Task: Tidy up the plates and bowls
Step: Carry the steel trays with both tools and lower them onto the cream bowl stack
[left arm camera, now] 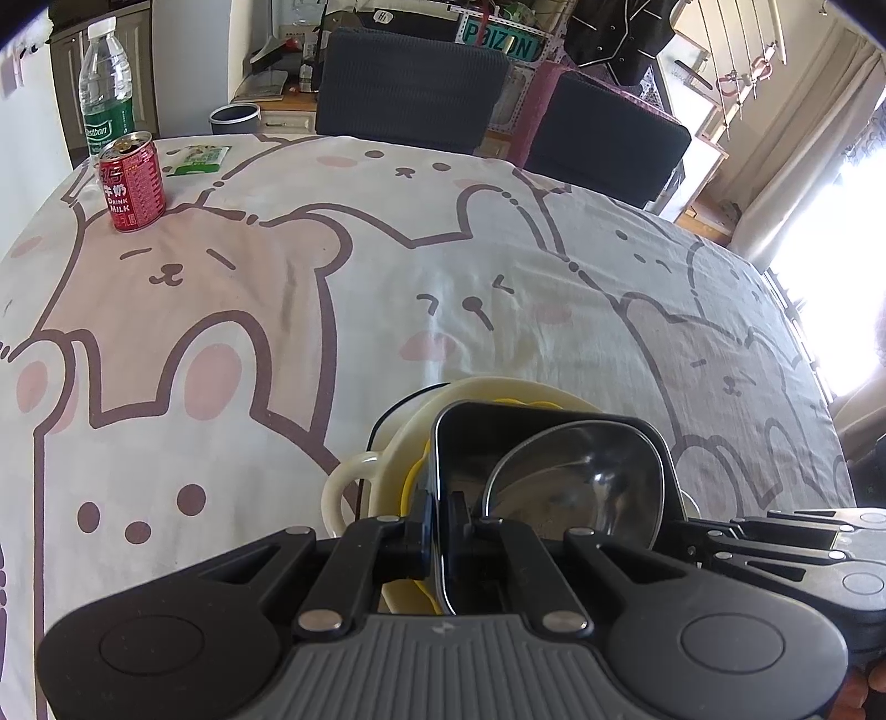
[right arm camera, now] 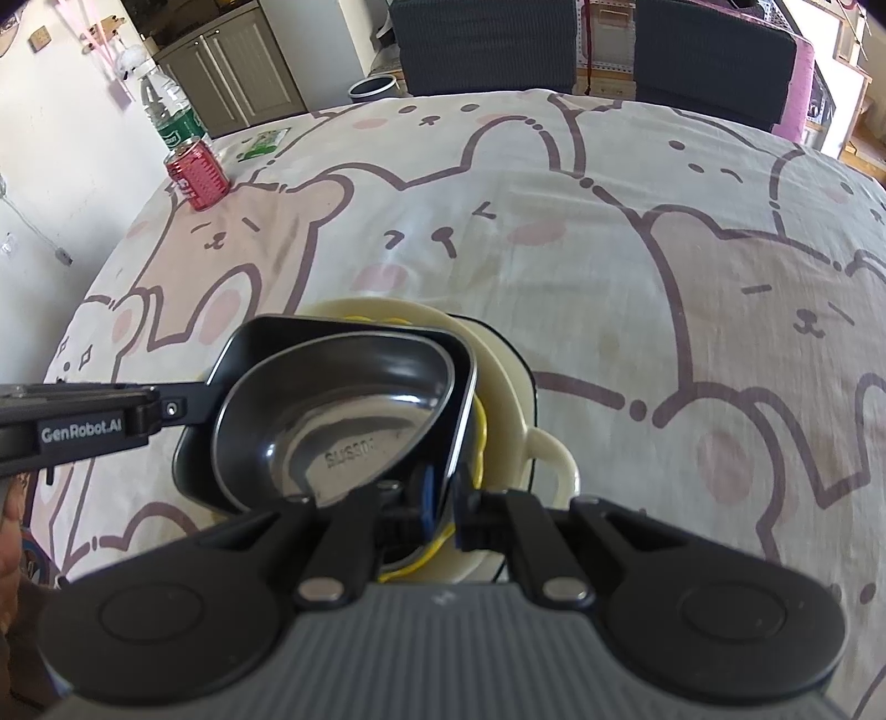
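A black square dish [left arm camera: 470, 443] [right arm camera: 255, 343] holds a steel bowl [left arm camera: 587, 476] [right arm camera: 343, 410]. Both sit over a yellow-rimmed plate [left arm camera: 412, 482] [right arm camera: 482, 432] inside a cream handled bowl [left arm camera: 354, 487] [right arm camera: 509, 387]. My left gripper [left arm camera: 440, 520] is shut on the black dish's left rim; in the right wrist view its fingers [right arm camera: 183, 407] clamp that rim. My right gripper [right arm camera: 443, 515] is shut on the black dish's right rim; its arm shows in the left wrist view [left arm camera: 775, 543].
A red milk can [left arm camera: 132, 180] [right arm camera: 197, 173], a water bottle [left arm camera: 107, 83] [right arm camera: 166, 108] and a green packet [left arm camera: 198, 158] [right arm camera: 264, 141] stand at the far left of the bear-print tablecloth [left arm camera: 277, 310] [right arm camera: 637, 266]. Two dark chairs [left arm camera: 410, 83] [right arm camera: 487, 44] stand behind the table.
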